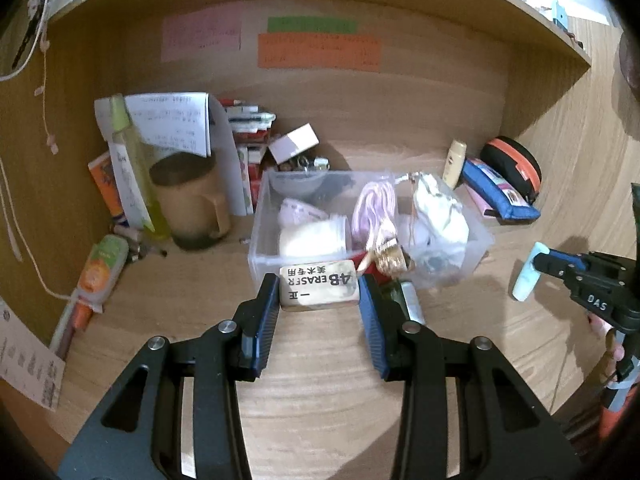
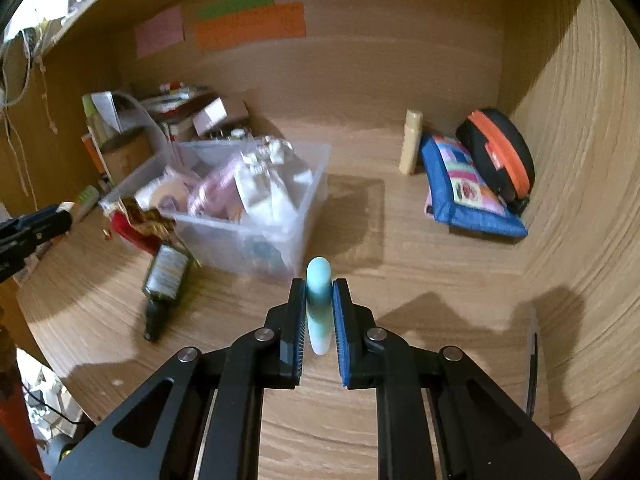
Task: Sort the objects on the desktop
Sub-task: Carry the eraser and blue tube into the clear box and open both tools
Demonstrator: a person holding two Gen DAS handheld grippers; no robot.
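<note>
While both tools hang above the wooden desk (image 2: 400, 264), the biggest thing ahead of them is the clear plastic bin (image 1: 260, 216), just beyond the left gripper's (image 1: 319, 300) tips and ahead-left of the right gripper (image 2: 319, 312). It holds a white roll, a pink-and-white cable (image 1: 374, 208) and a crumpled white bag (image 1: 438, 216). Beyond the bin's left side, as the left tool sees it, stand a brown mug (image 1: 188, 200) and a leaning stack of papers and boxes.

Farther ahead and to the right of the right gripper, against the side wall, a black case with an orange zip (image 2: 500, 152) leans behind a blue patchwork pouch (image 2: 464, 184), with a cream tube (image 2: 411, 142) upright just beside the pouch. A dark green bottle (image 2: 164, 280) lies on its side ahead-left of that tool, near the bin's corner.

Left jaws stand partly apart and clamp a block eraser (image 1: 318, 286) by its two short ends, its printed label facing up, in front of the bin's near wall. Right jaws are closed tight on a slim pale-blue stick (image 2: 319, 304), which stands upright between the pads with its rounded top above the fingertips.
</note>
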